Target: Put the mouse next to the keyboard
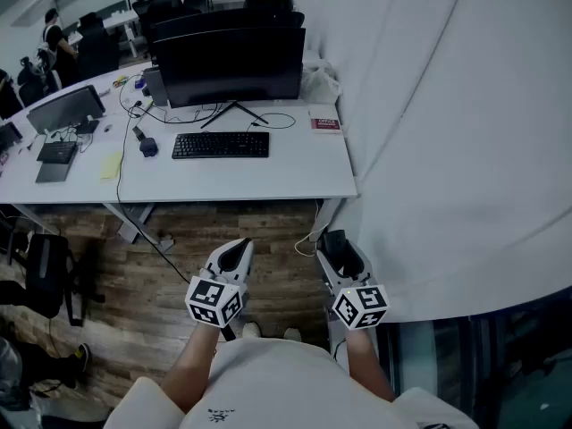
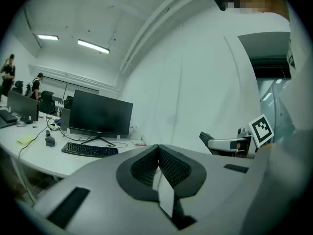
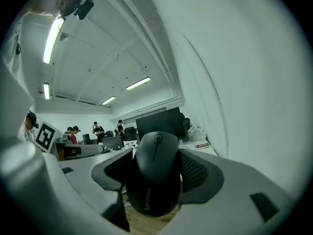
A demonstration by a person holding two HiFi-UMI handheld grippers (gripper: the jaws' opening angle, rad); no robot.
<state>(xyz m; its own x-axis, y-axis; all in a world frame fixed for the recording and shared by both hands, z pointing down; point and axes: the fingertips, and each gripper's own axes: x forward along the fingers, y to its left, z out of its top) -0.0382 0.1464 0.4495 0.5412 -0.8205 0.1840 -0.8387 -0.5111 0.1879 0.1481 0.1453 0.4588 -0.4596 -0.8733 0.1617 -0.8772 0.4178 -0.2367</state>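
A black mouse (image 3: pixel 155 175) sits between the pads of my right gripper (image 3: pixel 156 173), which is shut on its sides, with the scroll wheel pointing away from me. In the head view the right gripper (image 1: pixel 339 251) hangs over the wooden floor in front of the white desk (image 1: pixel 295 172). The black keyboard (image 1: pixel 221 145) lies on the desk in front of a dark monitor (image 1: pixel 231 65) and also shows in the left gripper view, keyboard (image 2: pixel 89 150). My left gripper (image 1: pixel 236 256) is held beside the right one. Its jaws are shut with nothing between them, left gripper (image 2: pixel 157 164).
A small dark object (image 1: pixel 148 147) and cables lie left of the keyboard. A red-and-white box (image 1: pixel 325 122) sits at the desk's right end. A white curtain (image 1: pixel 447 132) hangs on the right. More desks with screens and people stand at the far left (image 1: pixel 54 43).
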